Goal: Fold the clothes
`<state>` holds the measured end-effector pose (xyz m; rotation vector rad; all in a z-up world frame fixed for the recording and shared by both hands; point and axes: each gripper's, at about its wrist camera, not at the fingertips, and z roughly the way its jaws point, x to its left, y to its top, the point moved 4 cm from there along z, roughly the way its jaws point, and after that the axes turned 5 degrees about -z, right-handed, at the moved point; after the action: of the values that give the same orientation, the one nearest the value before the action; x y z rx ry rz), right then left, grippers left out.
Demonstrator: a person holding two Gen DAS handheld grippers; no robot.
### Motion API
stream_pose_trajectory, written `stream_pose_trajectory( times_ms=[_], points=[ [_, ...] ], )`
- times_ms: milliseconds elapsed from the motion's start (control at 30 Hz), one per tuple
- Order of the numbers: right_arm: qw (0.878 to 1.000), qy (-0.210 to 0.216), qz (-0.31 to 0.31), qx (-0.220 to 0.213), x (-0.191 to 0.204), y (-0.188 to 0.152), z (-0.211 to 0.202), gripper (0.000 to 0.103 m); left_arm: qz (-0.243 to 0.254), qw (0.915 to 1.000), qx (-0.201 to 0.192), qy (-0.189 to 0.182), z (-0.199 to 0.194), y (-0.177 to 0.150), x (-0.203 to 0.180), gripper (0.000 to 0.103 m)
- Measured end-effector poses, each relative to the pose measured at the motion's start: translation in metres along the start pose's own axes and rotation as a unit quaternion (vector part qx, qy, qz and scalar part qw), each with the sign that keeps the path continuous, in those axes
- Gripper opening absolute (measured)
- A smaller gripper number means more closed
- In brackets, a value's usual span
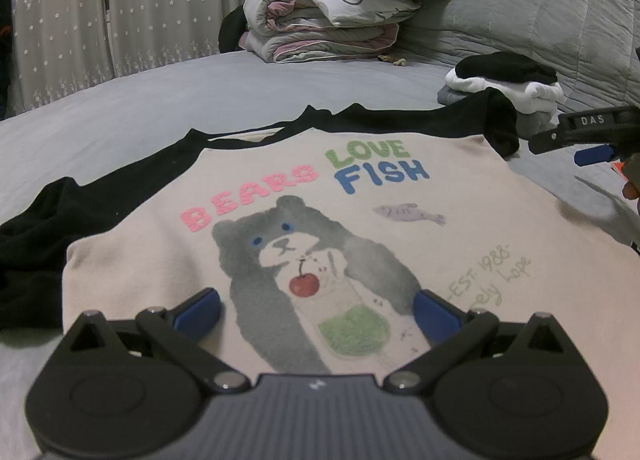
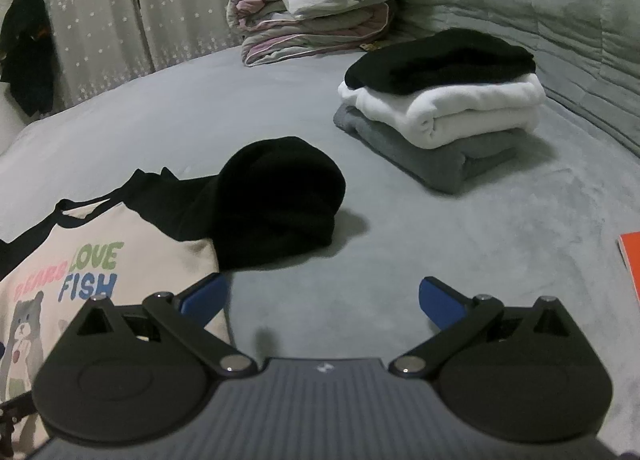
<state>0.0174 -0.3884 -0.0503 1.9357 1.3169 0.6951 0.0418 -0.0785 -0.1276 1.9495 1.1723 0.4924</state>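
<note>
Left gripper (image 1: 316, 310), fingers spread and empty, hovers over the bear-print shirt (image 1: 320, 228) lying flat on the bed (image 2: 460, 252). Right gripper (image 2: 324, 300), fingers likewise apart, faces folded clothes (image 2: 440, 108) at one o'clock.

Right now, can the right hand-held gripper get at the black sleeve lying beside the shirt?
Probably yes. The right hand-held gripper is open and the black sleeve lies just ahead and to its left, with only bare bed between them.
</note>
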Motion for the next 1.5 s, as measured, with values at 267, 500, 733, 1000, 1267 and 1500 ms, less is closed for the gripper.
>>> stream_pose_trajectory(
  times_ms=[267,500,733,1000,1267,1500],
  points=[
    [1.000,0.005,-0.006,0.001,0.010,0.000,0.000,0.103,0.000,1.0000,0.000,0.000,0.000,0.000,0.000,0.103],
    [1.000,0.007,-0.015,0.002,0.015,0.003,0.002,0.103,0.000,1.0000,0.000,0.000,0.000,0.000,0.000,0.103],
    [0.999,0.029,-0.021,0.008,0.025,0.009,0.005,0.103,0.000,1.0000,0.000,0.000,0.000,0.000,0.000,0.103],
    [0.999,0.043,0.005,0.007,0.024,0.026,0.024,0.103,0.002,1.0000,0.005,-0.001,0.003,0.002,-0.001,0.103],
    [0.995,0.081,0.064,0.002,0.016,0.041,0.043,0.102,-0.027,0.9996,0.004,0.006,-0.002,0.023,-0.004,0.102],
    [0.991,0.084,0.104,-0.009,0.007,0.048,0.054,0.069,-0.073,0.9972,0.018,-0.006,-0.003,0.041,0.006,0.096]
  ],
)
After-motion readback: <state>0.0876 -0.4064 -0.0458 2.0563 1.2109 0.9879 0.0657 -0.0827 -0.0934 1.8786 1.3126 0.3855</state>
